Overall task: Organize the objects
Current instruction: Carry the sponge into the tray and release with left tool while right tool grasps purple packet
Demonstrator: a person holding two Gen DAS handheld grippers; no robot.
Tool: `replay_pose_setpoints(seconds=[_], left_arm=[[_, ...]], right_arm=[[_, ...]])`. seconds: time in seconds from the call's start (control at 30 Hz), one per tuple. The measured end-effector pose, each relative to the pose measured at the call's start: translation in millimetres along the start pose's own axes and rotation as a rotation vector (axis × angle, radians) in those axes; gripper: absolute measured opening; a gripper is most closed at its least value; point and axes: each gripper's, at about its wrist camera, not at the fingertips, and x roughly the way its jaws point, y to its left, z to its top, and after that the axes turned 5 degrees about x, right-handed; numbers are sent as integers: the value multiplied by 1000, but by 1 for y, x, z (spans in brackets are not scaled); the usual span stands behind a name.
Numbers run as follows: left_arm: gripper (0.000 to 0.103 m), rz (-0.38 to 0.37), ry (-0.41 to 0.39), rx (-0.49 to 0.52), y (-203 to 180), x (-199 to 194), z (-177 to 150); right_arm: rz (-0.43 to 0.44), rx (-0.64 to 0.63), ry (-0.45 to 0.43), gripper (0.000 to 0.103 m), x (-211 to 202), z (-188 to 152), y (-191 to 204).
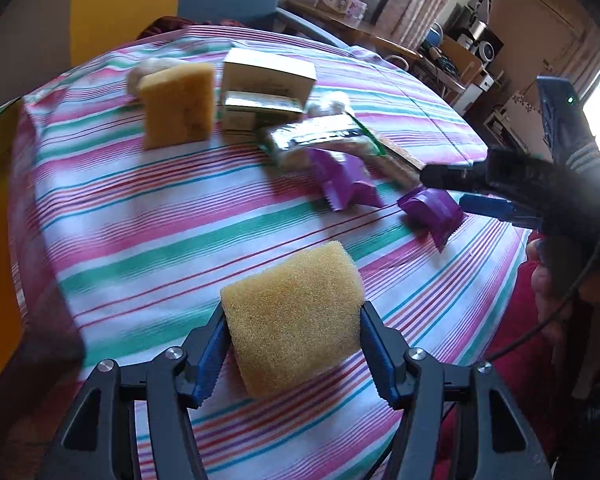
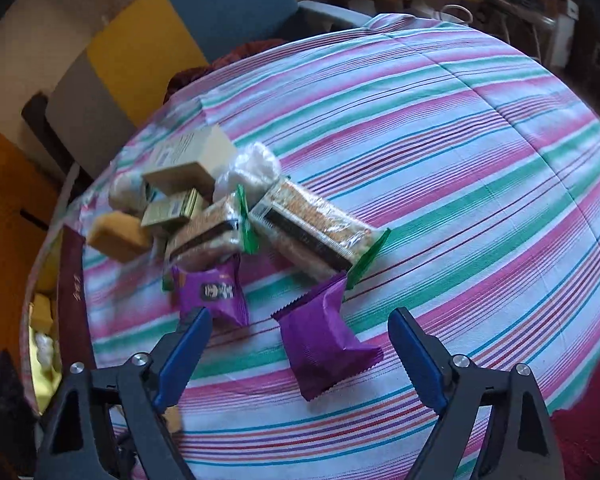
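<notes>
**Left fingers on a sponge, right fingers over a purple packet**

In the left wrist view, the left gripper (image 1: 292,344) has a yellow sponge (image 1: 292,320) between its blue fingers (image 1: 212,356) at the lower middle of the frame. Both pads touch its sides, so it seems held, resting on the striped tablecloth (image 1: 140,220) of the table. I judge this step as picking up the sponge; the next move probably calls for a lift and a carry to its place, perhaps near the second sponge (image 1: 178,106) standing at the upper left beside the cardboard boxes (image 1: 268,80).

In the right wrist view, the right gripper (image 2: 300,344) is wide, with nothing pressed. A purple snack packet (image 2: 324,336) lies between the fingers, touching neither. To take it, the fingers must come lower and close. Another purple packet (image 2: 212,292) lies just left, and two clear cracker packs (image 2: 300,224) are above.

Both grippers point steeply down at the table.
</notes>
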Motion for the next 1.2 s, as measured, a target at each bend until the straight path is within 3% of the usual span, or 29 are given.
replay_pose_setpoints(seconds=[0.4,0.47,0.5,0.53,0.57,0.8,0.93,1.07,1.2], left_arm=[[63,25,-43,30,-3,2,-10],[63,22,-43,23,-1,2,-10],[63,20,-43,20,0,2,-11],[63,19,-42,17,1,3,-11],[63,17,-41,10,2,4,-11],[64,7,-41,-11,5,6,-12],[58,16,-63,20,-1,-2,-13],[58,-1,-128,45,-6,-30,-12],[58,30,-212,45,4,-76,-14]], right_arm=[[-131,-131,60,86,14,-10,13],[-150,-145,67,80,17,-11,14],[-169,-156,75,71,20,-12,15],[-190,-166,87,51,23,-13,15],[-210,-176,104,49,27,-13,14],[-211,-198,119,49,31,-12,12],[-203,-188,116,49,30,-9,8],[-204,-185,105,48,27,-6,3],[-205,-190,99,48,26,-4,-1]])
